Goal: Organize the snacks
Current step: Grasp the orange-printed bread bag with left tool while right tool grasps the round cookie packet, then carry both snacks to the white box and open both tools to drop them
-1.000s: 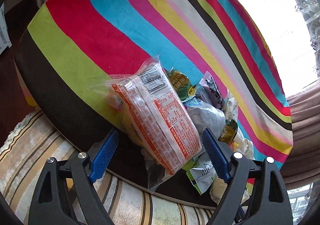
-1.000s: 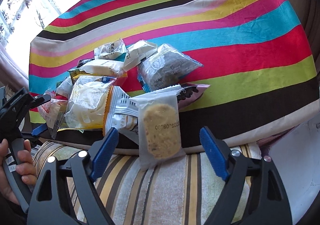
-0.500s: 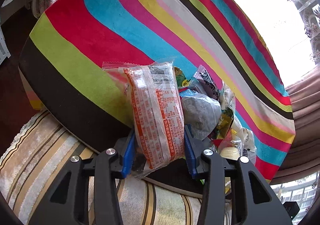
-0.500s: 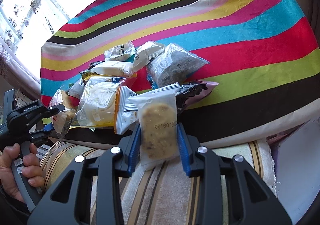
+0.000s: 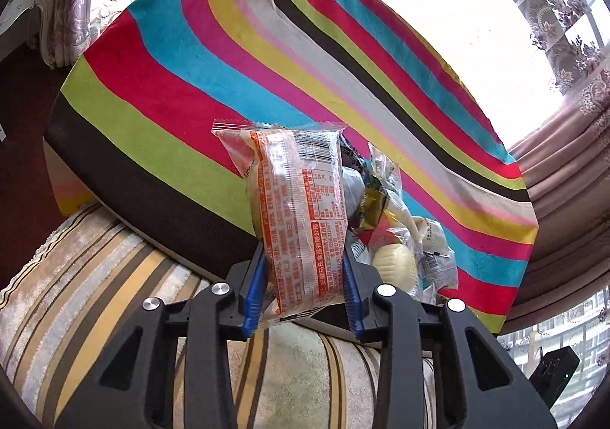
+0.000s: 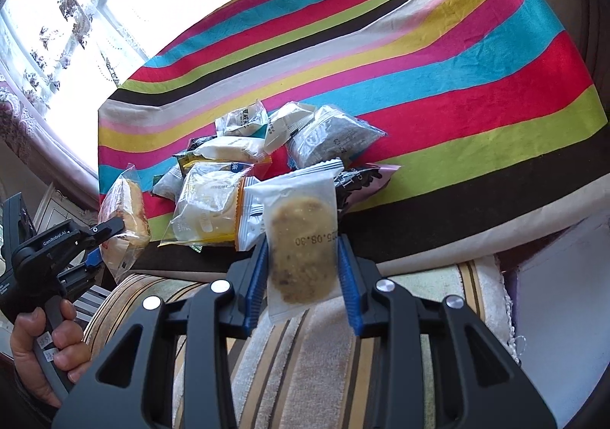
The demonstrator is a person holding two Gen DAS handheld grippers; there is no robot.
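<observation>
Only the right wrist view shows the person's hand [image 6: 45,349] around the handle of the left gripper [image 6: 110,238], and how the snack pile [image 6: 244,158] spreads over the striped cloth [image 6: 476,59] on the bench; the left wrist view shows the same pile [image 5: 392,234] squeezed behind the packet it holds. The left gripper [image 5: 305,292] has its jaws closing on an orange-printed clear packet [image 5: 297,215] holding a pale cake, which stands upright above the cloth's near edge. The right gripper [image 6: 301,276] has its jaws pinching a frosted clear sachet [image 6: 301,238] with a round brown biscuit inside and a printed date, held upright just in front of the pile, over the striped cushion [image 6: 305,364].
</observation>
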